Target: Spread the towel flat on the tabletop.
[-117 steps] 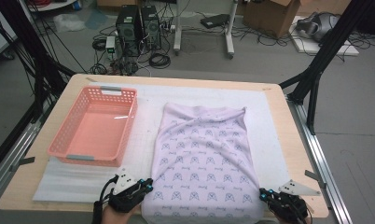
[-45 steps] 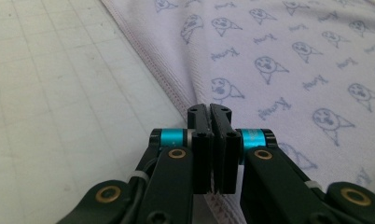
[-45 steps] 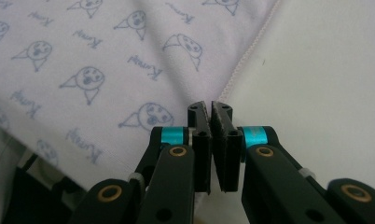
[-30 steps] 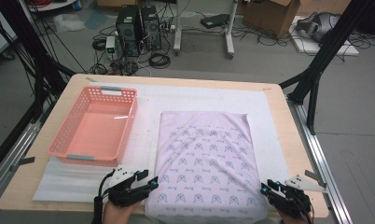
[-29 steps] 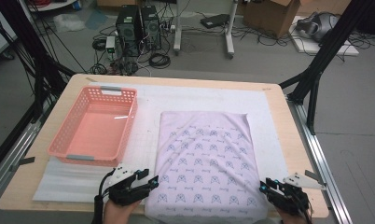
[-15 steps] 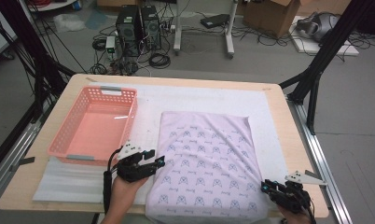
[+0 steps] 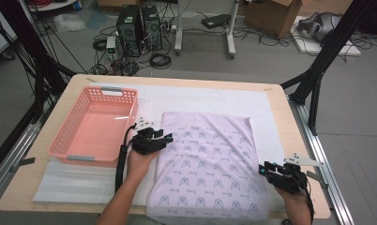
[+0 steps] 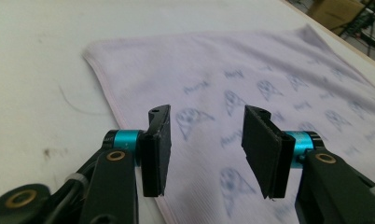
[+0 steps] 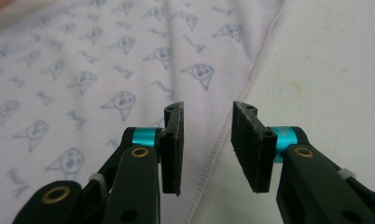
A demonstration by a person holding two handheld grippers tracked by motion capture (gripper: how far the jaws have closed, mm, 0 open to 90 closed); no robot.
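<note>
I hold the left gripper (image 7: 164,139), jaws parted and just narrowed around nothing, over the cloth's (image 7: 210,164) left edge, and the right gripper (image 7: 270,169), jaws parted and just widened, empty, astride its right hem, likely to fold the flat-lying cloth.

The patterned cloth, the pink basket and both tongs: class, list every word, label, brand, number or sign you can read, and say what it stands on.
No text can be read anywhere.
Cloth: a repeated print of small blue face-like figures with scribbled marks beside them; the marks are too blurred to read as words.
Pink basket: no label shows.
Left tongs and right tongs: plain black pads with teal collars, no brand or number.
</note>
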